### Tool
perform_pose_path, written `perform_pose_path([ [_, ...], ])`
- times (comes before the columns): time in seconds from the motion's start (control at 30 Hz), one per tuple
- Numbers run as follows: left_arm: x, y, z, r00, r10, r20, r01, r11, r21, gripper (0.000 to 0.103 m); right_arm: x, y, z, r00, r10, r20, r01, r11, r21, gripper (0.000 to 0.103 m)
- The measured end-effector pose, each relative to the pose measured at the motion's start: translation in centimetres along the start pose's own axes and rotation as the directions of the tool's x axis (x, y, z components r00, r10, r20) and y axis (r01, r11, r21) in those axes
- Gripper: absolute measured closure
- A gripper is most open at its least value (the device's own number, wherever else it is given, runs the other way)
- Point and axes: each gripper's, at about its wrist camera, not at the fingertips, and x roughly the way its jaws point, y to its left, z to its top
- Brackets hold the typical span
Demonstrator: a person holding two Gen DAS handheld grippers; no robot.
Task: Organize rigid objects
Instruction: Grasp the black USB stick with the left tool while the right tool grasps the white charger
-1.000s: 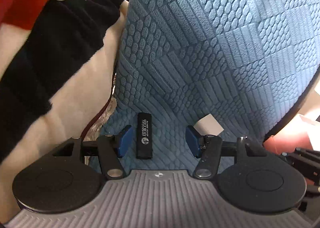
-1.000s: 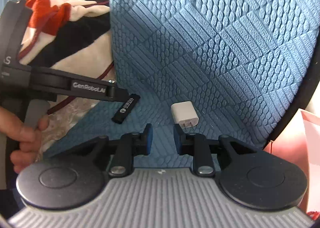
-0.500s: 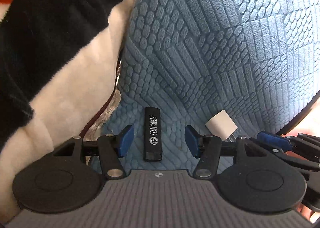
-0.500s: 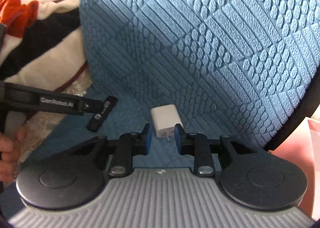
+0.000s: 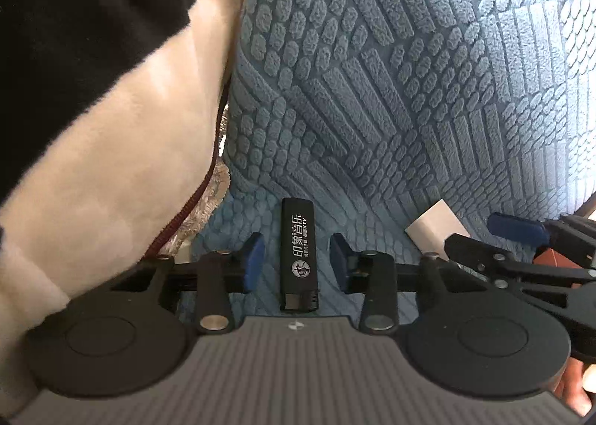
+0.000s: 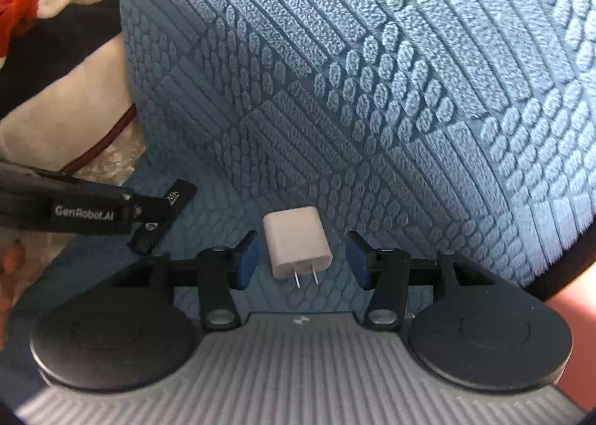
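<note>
A black lighter (image 5: pixel 300 252) with white print lies on the blue textured cushion (image 5: pixel 372 108). My left gripper (image 5: pixel 297 263) is open with its blue pads on either side of the lighter, not touching it. A white plug charger (image 6: pixel 296 242) lies on the cushion (image 6: pixel 372 89), prongs toward me. My right gripper (image 6: pixel 302 261) is open and straddles the charger with gaps both sides. The charger's corner shows in the left wrist view (image 5: pixel 436 225), and the lighter (image 6: pixel 164 214) in the right wrist view, partly hidden by the left gripper's arm (image 6: pixel 74 210).
A cream, black and red fleece blanket (image 5: pixel 104 108) is piled at the left against the cushion. A crinkled silver foil piece (image 5: pixel 208 197) lies at its foot. A pink object (image 6: pixel 570 317) sits at the far right edge.
Both grippers moved forward and down over their objects. The right gripper's jaws opened wider around the charger; the left gripper's pads now flank the lighter.
</note>
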Motion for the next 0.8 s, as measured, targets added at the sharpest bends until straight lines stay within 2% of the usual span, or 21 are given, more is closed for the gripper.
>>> perform_pose_path([
  [0.1, 0.4, 0.0, 0.0, 1.000, -0.012, -0.005, 0.012, 1.000, 0.004, 0.068, 1.2, 0.1, 0.0, 1.000, -0.002, -0.029, 0.002, 1.000, 0.005, 0.050],
  [0.3, 1.3, -0.6, -0.3, 1.000, -0.007, -0.017, 0.008, 0.999, 0.037, 0.068, 3.5, 1.2, -0.1, 0.996, -0.032, -0.082, 0.029, 0.999, -0.040, 0.054],
  [0.4, 1.6, -1.1, -0.5, 1.000, 0.005, -0.017, -0.004, 0.998, 0.070, 0.068, 4.3, 1.3, 0.1, 0.997, -0.009, -0.081, 0.008, 1.000, -0.022, 0.055],
  [0.6, 2.3, -1.5, -0.8, 1.000, 0.015, -0.010, -0.014, 0.996, 0.085, 0.068, 4.5, 1.4, -0.1, 0.996, -0.006, -0.090, 0.004, 1.000, -0.030, 0.056],
  [0.8, 3.0, -3.0, -1.4, 0.998, 0.060, 0.019, -0.062, 0.990, 0.129, 0.070, 3.9, 0.2, -0.8, 0.995, -0.028, -0.097, 0.027, 1.000, -0.011, 0.056],
])
